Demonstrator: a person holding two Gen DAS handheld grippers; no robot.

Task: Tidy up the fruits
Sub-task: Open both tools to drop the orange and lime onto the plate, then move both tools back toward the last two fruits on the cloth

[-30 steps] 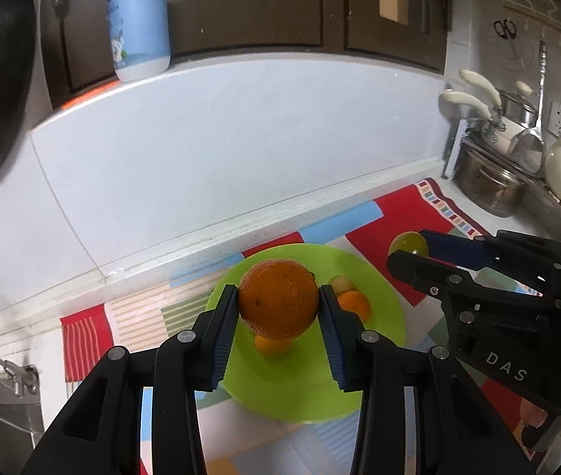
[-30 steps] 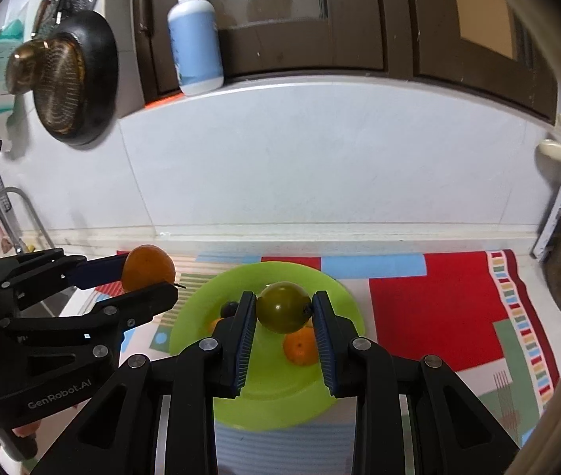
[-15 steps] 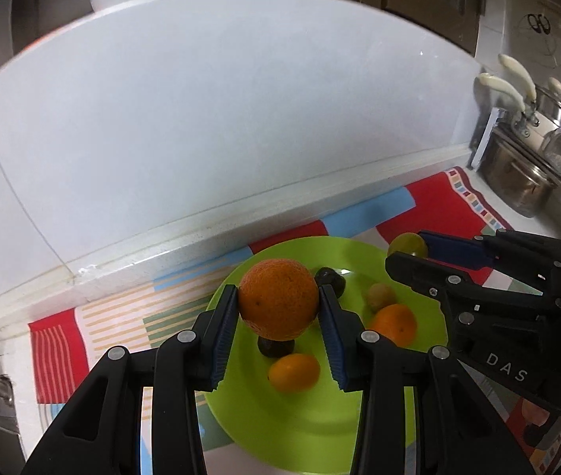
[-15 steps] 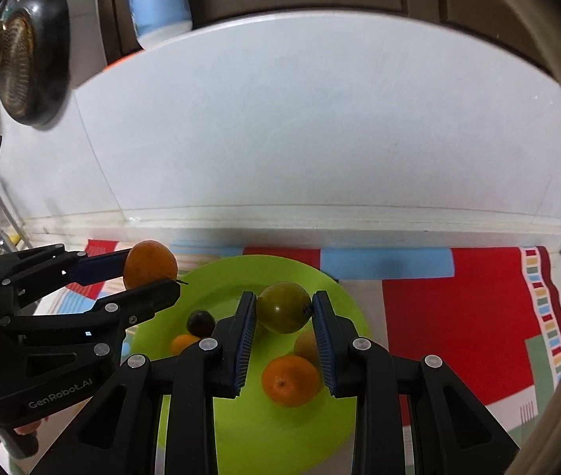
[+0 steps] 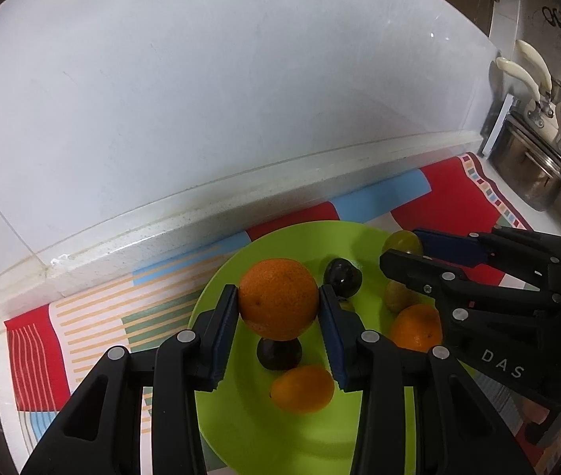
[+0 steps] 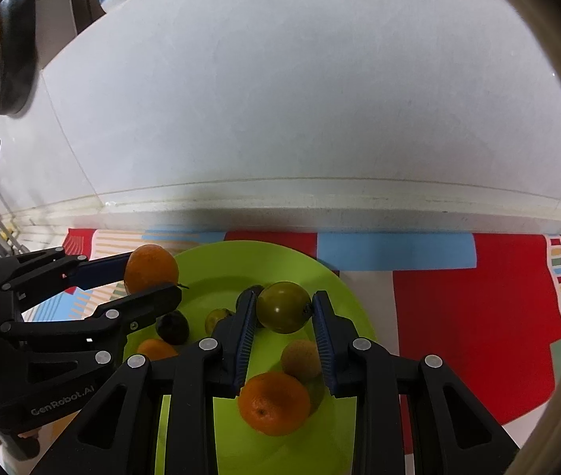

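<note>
My left gripper [image 5: 278, 308] is shut on a large orange [image 5: 278, 304], held just above the left part of a lime-green plate [image 5: 249, 427]. My right gripper [image 6: 283, 310] is shut on a round olive-green fruit [image 6: 283, 307] over the plate's [image 6: 332, 277] far half. On the plate lie a small orange [image 6: 273, 401], a tan fruit [image 6: 300, 360], a dark plum [image 6: 172, 326] and other small fruits. In the left wrist view the right gripper [image 5: 403, 249] comes in from the right with the green fruit [image 5: 401, 241]. In the right wrist view the left gripper [image 6: 154, 277] enters from the left with the orange [image 6: 150, 268].
The plate rests on a red, blue and striped mat [image 6: 478, 308] on a counter against a white backsplash [image 6: 300, 99]. Steel pots [image 5: 533, 166] and cream-handled utensils [image 5: 525, 67] stand at the far right. A dark pan [image 6: 3, 51] hangs at upper left.
Both grippers have come down and forward over the plate, each still holding its fruit. The plate and backsplash now fill more of both views; the cabinets and bottle have slid out of the top.
</note>
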